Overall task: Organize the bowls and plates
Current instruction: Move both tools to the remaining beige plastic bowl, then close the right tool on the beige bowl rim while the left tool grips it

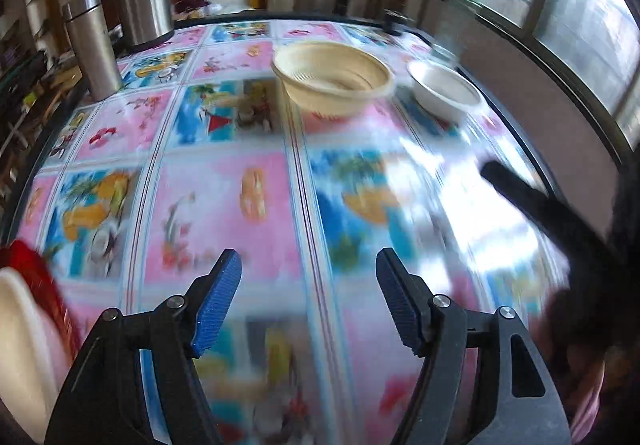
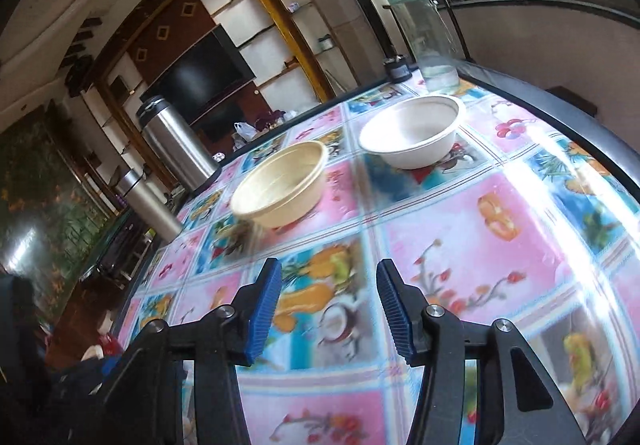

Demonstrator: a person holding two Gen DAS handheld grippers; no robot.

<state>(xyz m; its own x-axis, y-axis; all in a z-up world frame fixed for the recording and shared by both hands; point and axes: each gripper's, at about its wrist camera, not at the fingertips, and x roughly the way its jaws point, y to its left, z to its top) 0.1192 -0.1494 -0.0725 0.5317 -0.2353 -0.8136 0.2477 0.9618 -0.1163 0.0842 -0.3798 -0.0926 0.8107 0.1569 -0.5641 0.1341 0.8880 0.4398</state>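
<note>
two bowls sit apart on the table [image 2: 500, 205], so as far as i can judge most of the sorting is left to do.

at the far left of the left wrist view, a red plate [image 1: 36, 277] and a white plate [image 1: 20, 345] overlap at the table's near-left edge, possibly a stack begun, though both are cut off and blurred, so i can't tell how they rest. behind them, two steel flasks [image 1: 96, 45] stand near the left rim. the left gripper [image 1: 308, 297] hovers over bare tablecloth with its blue pads spread wide and nothing between them.

further right, in the back half of the table, the cream bowl [image 1: 332, 81] stands upright, and the white bowl [image 1: 444, 89] stands just to its right, near it but not touching. neither is nested. the right gripper [image 2: 328, 305] also has its pads parted and empty, aimed at the two bowls from the near side. a clear bottle with a green lid [image 2: 424, 37] stands behind the white bowl at the far right corner.

for room: the middle of the table looks free for both approaches. the white bowl lies close to the right-hand rim and the bottle, so a push there could crowd it toward the edge; the cream bowl has more open cloth around it.
</note>
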